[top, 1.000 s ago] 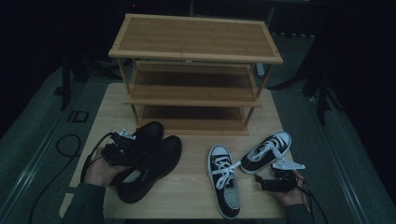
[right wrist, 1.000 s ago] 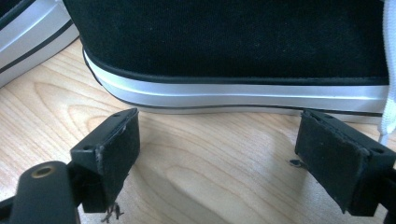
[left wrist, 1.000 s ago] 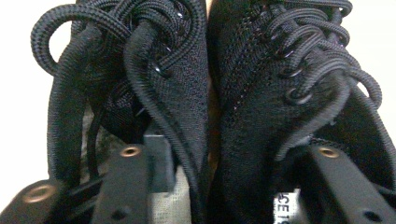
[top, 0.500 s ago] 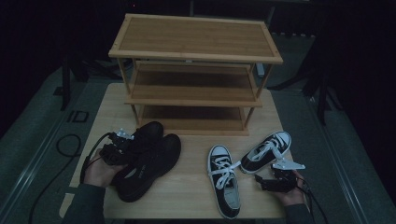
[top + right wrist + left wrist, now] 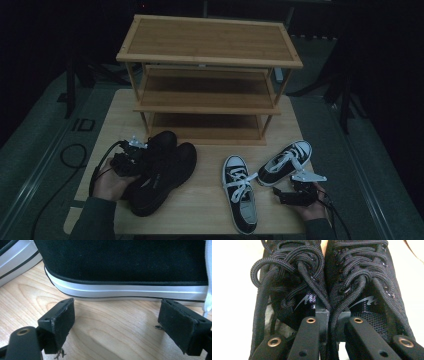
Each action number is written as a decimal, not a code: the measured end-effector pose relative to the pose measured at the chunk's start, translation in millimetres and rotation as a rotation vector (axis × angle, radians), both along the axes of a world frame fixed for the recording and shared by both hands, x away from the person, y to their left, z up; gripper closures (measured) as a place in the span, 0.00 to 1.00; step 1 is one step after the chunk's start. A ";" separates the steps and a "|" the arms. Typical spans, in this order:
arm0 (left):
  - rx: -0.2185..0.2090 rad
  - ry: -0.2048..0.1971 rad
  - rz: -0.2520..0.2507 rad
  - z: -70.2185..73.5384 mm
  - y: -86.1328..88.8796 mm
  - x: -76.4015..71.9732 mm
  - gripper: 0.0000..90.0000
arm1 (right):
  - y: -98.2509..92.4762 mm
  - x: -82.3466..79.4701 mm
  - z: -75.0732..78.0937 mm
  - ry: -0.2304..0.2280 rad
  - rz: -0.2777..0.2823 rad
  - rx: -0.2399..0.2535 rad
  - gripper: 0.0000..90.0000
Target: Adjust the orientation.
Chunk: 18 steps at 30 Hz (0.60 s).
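The left gripper (image 5: 329, 315) has just been closing and now pinches the inner sides of the black shoes (image 5: 160, 170) together (on the table's left side), ready for lifting

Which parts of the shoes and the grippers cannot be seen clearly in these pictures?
- Toes of the black lace-up shoes: cut off by the top edge, left gripper view.
- Left gripper pads: hidden between the two shoes' inner walls.
- Black canvas sneaker with white sole: cut off by the edges, right gripper view.
- Right gripper: too small and dark, high view.
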<state>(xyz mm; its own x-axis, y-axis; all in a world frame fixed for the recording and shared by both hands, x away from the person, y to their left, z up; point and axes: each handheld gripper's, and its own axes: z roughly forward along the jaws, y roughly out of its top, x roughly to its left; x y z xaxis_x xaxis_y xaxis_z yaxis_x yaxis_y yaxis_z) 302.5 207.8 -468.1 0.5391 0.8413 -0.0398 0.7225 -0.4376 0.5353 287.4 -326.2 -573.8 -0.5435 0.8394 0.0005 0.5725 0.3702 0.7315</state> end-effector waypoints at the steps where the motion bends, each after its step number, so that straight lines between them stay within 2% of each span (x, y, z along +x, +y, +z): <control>1: 0.000 0.000 0.000 0.0 0.0 0.0 0.94 | 0.0 0.0 0.0 0.000 0.000 0.000 0.15; 18: -0.013 -0.023 0.009 7.1 -15.4 9.4 0.94 | 0.1 0.0 0.0 0.000 -0.001 0.001 0.15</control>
